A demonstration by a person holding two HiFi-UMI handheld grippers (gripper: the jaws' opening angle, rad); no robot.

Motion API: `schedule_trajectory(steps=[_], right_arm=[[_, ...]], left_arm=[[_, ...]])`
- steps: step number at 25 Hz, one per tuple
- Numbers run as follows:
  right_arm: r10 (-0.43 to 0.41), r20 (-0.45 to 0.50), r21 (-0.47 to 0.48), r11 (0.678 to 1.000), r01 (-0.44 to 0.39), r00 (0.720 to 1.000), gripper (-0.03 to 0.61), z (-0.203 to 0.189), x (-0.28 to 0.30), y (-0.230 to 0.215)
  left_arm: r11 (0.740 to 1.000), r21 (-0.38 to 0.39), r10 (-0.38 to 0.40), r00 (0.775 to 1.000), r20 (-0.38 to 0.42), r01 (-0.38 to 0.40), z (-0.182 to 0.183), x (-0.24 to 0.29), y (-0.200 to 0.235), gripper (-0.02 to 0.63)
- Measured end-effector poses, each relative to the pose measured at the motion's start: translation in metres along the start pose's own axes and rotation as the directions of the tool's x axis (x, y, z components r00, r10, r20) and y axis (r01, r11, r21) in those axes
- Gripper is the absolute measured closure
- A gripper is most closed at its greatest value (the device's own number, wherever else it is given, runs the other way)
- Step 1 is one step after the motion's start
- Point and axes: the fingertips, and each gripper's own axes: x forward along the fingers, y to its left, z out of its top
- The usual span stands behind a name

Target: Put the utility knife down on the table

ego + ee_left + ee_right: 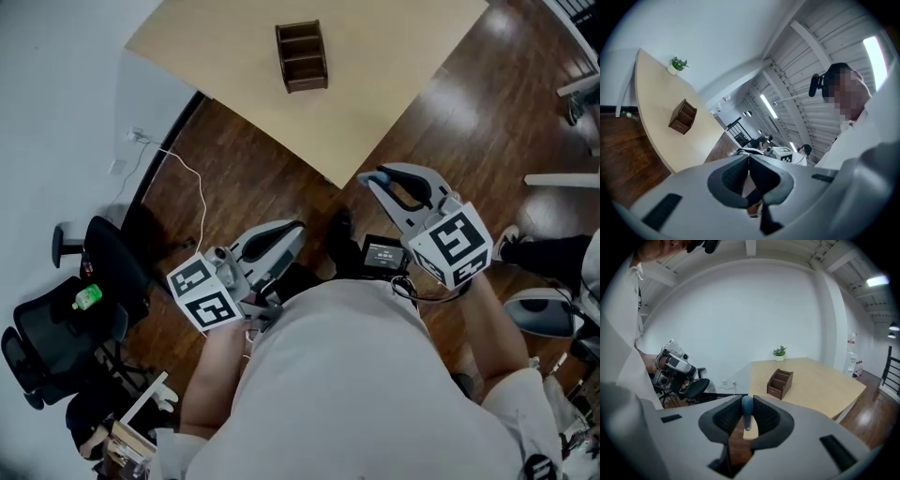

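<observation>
The knife (747, 409) was not down yet. The right gripper (377, 178) held it, with its fingers (723, 420) squeezed on the blue-grey handle. The left gripper (296, 230) held nothing, and its fingers (732, 176) were pressed together. Both grippers were over the wood floor (262, 159). The right one was near the corner of the table (403, 66) but not above it. So this looked like the carrying step.

Next, I think, the right gripper had to reach over the bare table top and go low. Only then should its fingers open, so that the knife lay flat and did not drop (a spot away from the brown box (301, 56) would be best).

Most of the knife was hidden between the fingers. I could not tell if the blade was out. In the head view only a tiny bit of blue showed at the end of the right gripper.
</observation>
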Motion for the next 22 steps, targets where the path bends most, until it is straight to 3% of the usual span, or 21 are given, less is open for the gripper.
schedule_trajectory(steps=[10,22], right_arm=[[0.048,0.002,-0.066,0.997,-0.048,0.999,0.506,0.023,0.051,-0.04],[-0.007,-0.01,-0.204,0.979,0.005,1.0,0.506,0.062,0.164,-0.088]], left_arm=[[1.0,-0.019,0.015,1.0,0.001,-0.015,0.023,0.027,0.027,0.611],[0.999,-0.02,-0.036,0.996,-0.084,0.034,0.086,0.027,0.095,0.611]])
